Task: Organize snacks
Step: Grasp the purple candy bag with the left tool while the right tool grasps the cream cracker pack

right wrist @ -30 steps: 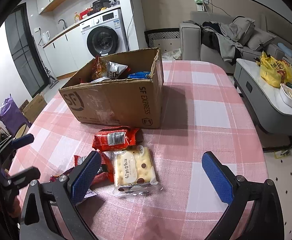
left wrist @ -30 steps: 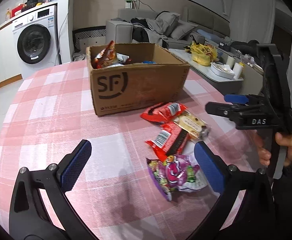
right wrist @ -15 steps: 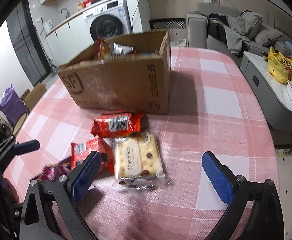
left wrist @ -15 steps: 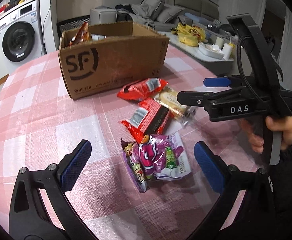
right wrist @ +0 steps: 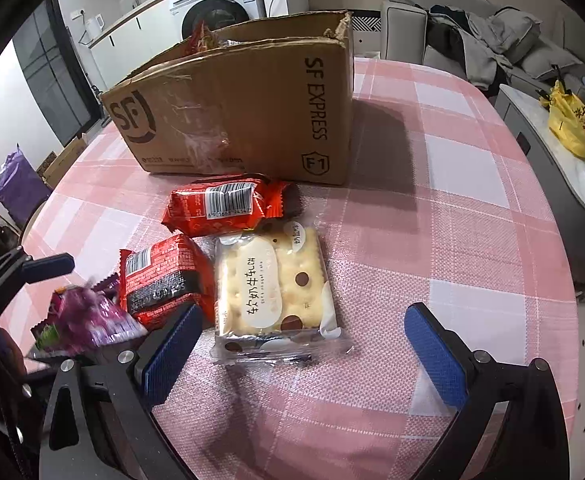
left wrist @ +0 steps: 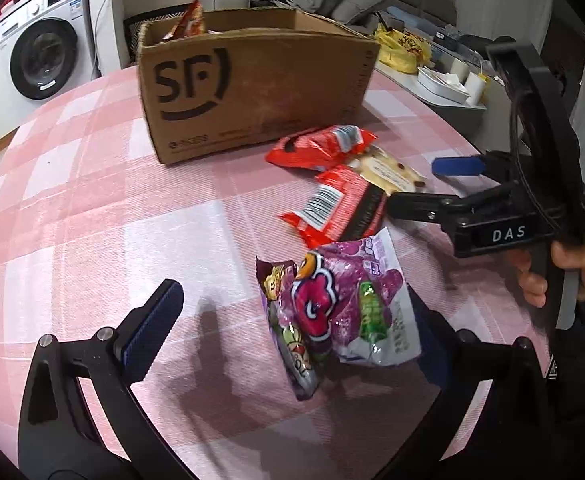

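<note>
While both tools stay spread, the crinkled purple candy bag (left wrist: pixel 344 308) lies between the left tool (left wrist: pixel 296 324) fingers, and the clear-wrapped cream cracker pack (right wrist: pixel 272 288) lies between the right tool (right wrist: pixel 304 344) fingers, mid-surface.

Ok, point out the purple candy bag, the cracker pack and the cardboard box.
purple candy bag (left wrist: pixel 332 304), left wrist view, front face.
cracker pack (right wrist: pixel 270 284), right wrist view, white label.
cardboard box (right wrist: pixel 248 120), right wrist view, side wall.

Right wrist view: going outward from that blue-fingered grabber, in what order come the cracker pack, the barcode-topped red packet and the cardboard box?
From the right gripper:
1. Cracker pack, between its open fingers.
2. Barcode-topped red packet, beyond, slightly left.
3. Cardboard box, farthest, behind the packet.
</note>
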